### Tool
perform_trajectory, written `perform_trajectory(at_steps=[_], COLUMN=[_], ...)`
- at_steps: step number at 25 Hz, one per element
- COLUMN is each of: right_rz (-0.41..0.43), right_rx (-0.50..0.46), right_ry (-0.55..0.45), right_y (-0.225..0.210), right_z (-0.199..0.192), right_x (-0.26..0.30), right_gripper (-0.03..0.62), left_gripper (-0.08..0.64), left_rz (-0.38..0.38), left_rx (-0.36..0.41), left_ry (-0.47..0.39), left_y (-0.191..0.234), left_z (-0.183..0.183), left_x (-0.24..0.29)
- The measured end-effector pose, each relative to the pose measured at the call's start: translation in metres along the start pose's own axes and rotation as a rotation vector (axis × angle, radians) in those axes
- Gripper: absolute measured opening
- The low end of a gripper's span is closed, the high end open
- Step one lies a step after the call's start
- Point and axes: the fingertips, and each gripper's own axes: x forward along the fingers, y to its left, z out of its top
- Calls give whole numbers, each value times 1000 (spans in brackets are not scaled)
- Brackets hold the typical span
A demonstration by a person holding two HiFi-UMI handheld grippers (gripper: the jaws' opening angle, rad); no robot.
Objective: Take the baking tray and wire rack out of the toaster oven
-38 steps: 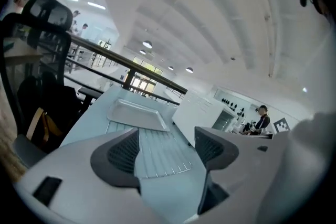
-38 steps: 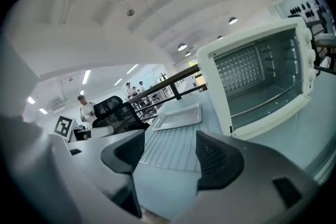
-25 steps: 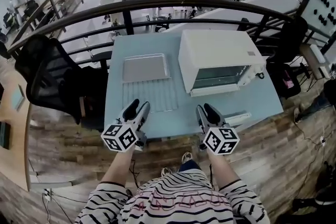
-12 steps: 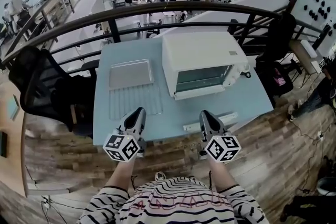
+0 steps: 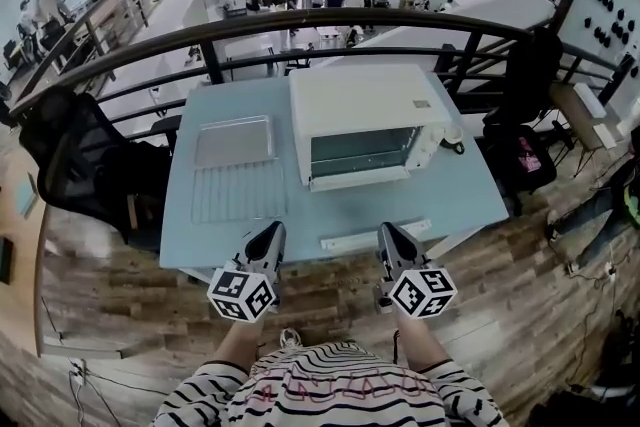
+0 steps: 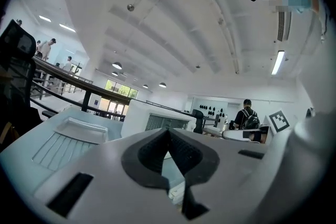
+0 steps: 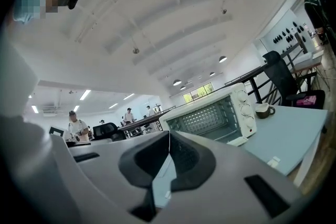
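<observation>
**Tray and rack lie out on the table, off toward 11 o'clock from the left jaws**

In the head view the baking tray (image 5: 235,142) and the wire rack (image 5: 238,193) both lie flat on the blue table (image 5: 470,200), outside the toaster oven (image 5: 365,120), at its 9 o'clock side. The rack is the nearer of the two and the tray lies just beyond it, at its 12 o'clock edge. Each has its long side running from 9 to 3 o'clock.

The left gripper (image 5: 271,235) hangs at the table's near edge with the rack at about 11 o'clock from it. The right gripper (image 5: 389,235) sits well apart from the rack, which is at its 10 o'clock, with the oven near 12. The left hand is plainly the nearer.

Both pairs of jaws have just been closing and now stand pressed together with nothing between them. By this layout the task looks complete.
</observation>
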Motion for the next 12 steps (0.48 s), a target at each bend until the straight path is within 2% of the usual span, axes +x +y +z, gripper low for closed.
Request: perform_trajectory(at_steps=[12], right_rz=[40], right_rx=[3], right_ry=[52], right_y=[-30], right_z=[-9], right_x=[-30], right_gripper=[28], left_gripper=[23], left_rz=[49], left_rx=[-14], left_ry=[11], left_y=[-51], left_z=[-29], left_x=[-2])
